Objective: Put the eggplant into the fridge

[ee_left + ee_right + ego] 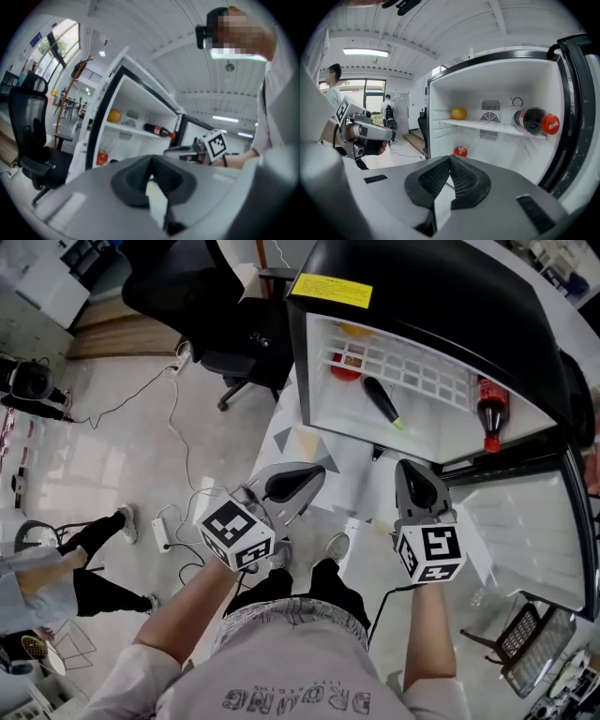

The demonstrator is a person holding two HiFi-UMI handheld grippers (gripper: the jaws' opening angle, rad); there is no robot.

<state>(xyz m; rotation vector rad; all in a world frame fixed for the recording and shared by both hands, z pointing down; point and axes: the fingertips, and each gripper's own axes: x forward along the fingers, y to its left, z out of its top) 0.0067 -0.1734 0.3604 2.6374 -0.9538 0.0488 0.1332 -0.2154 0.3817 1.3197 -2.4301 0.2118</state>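
The eggplant (381, 400), dark with a green stem end, lies on the floor of the open fridge (319, 381), below the white wire shelf (405, 368). Both grippers hang in front of the fridge, outside it. My left gripper (314, 471) is shut and empty, with its jaws meeting at the tip (151, 162). To its right, my right gripper (406, 466) is also shut with nothing in it (450, 158), pointing into the fridge opening. In the right gripper view the eggplant is hidden behind the gripper body.
Inside the fridge are a cola bottle (534, 120) and an orange fruit (459, 113) on the shelf, and a tomato (460, 151) below. The fridge door (525, 521) stands open at the right. A black office chair (216, 324) and floor cables (178, 456) lie left; a person (56, 568) sits there.
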